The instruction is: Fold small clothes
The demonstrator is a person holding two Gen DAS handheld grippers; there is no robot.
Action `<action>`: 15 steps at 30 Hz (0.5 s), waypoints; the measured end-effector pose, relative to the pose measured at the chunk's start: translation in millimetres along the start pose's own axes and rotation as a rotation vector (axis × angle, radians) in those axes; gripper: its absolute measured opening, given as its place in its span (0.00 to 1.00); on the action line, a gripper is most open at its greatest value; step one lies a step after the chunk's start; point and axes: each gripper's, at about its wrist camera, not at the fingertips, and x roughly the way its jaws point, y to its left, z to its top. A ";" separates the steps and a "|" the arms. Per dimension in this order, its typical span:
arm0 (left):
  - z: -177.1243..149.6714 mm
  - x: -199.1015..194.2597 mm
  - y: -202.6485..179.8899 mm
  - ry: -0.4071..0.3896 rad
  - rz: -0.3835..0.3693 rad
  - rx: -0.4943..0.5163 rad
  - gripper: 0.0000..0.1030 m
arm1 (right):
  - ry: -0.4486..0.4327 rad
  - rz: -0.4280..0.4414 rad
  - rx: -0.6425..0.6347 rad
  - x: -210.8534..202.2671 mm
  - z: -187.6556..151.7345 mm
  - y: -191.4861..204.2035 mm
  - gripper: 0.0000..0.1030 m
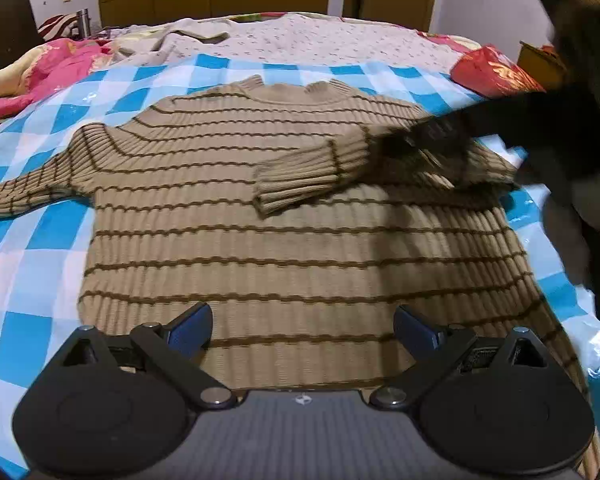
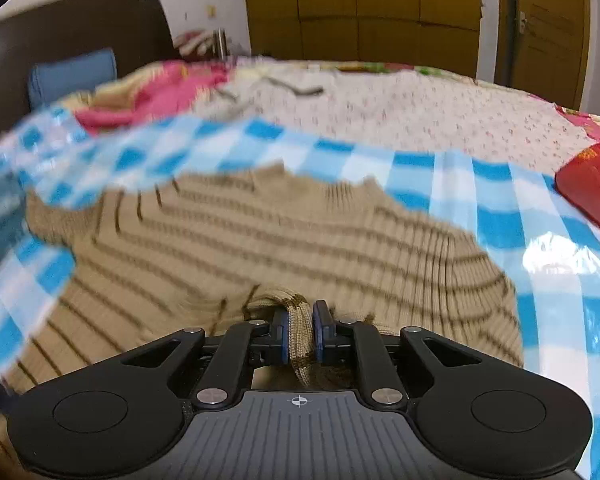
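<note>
A tan sweater (image 1: 260, 264) with thin brown stripes lies flat, neck away from me, on a blue-and-white checked sheet (image 1: 40, 280). My left gripper (image 1: 304, 328) hovers open over the sweater's hem, nothing between its blue pads. One sleeve (image 1: 300, 180) is drawn across the chest, cuff free. A blurred dark right gripper (image 1: 412, 148) grips that sleeve farther up. In the right wrist view my right gripper (image 2: 300, 324) is shut on a bunched fold of the sleeve (image 2: 300, 340), over the sweater (image 2: 260, 236). The other sleeve (image 1: 28, 196) stretches out to the left.
A red bag (image 1: 492, 72) (image 2: 592, 196) sits at the sheet's far right corner. A pink quilt (image 1: 40, 68) is heaped at the far left, and a floral bedcover (image 1: 320, 40) lies beyond the sheet. Wooden wardrobes (image 2: 360, 12) line the back wall.
</note>
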 end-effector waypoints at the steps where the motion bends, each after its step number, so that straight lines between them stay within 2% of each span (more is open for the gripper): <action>1: -0.1 0.0 3.4 -0.003 -0.003 -0.006 1.00 | 0.007 -0.016 -0.016 -1.2 -3.2 2.2 0.15; 4: -2.0 -1.0 13.1 -0.020 -0.002 -0.015 1.00 | 0.033 -0.026 -0.058 -5.9 -10.0 3.2 0.16; 8: -3.9 0.1 20.4 -0.035 0.015 -0.012 1.00 | 0.095 -0.015 -0.176 -16.6 -26.1 12.7 0.21; 11: -3.7 1.8 23.1 -0.032 -0.003 -0.022 1.00 | 0.138 -0.005 -0.262 -23.0 -34.8 21.8 0.21; 15: -4.3 2.3 22.5 -0.038 -0.001 -0.014 1.00 | 0.150 0.055 -0.308 -30.6 -32.9 30.8 0.21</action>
